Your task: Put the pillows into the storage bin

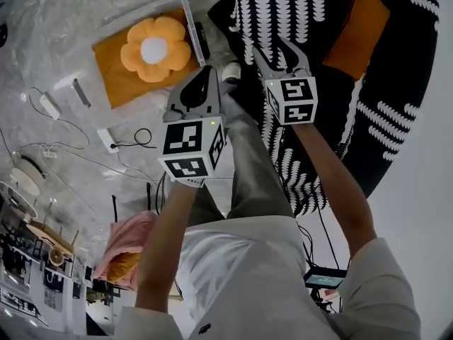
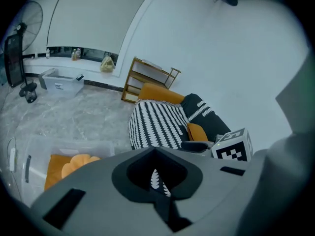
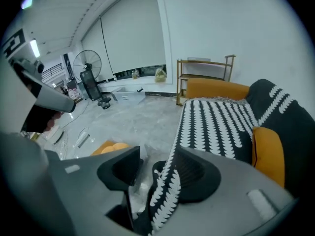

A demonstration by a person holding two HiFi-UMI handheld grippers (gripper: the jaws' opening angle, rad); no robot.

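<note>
A clear storage bin [image 1: 185, 7] stands on the floor at the upper left. It holds a flat orange pillow [image 1: 117, 80] with a flower-shaped pillow [image 1: 155, 48] on top. Another orange pillow [image 1: 357, 30] lies on the black-and-white patterned sofa [image 1: 297, 6]; the right gripper view shows it too [image 3: 268, 149]. My left gripper [image 1: 210, 73] hovers between bin and sofa, jaws together and empty [image 2: 155, 154]. My right gripper [image 1: 278, 52] hangs over the sofa's near edge, open with nothing held [image 3: 156, 156]; only the sofa cover shows through the gap.
A power strip and cables [image 1: 106, 140] trail across the marble floor below the bin. A pink cloth heap [image 1: 134, 239] lies at the lower left. A gold shelf [image 3: 204, 73], a fan [image 3: 87, 63] and a second clear bin [image 2: 61, 82] stand by the far wall.
</note>
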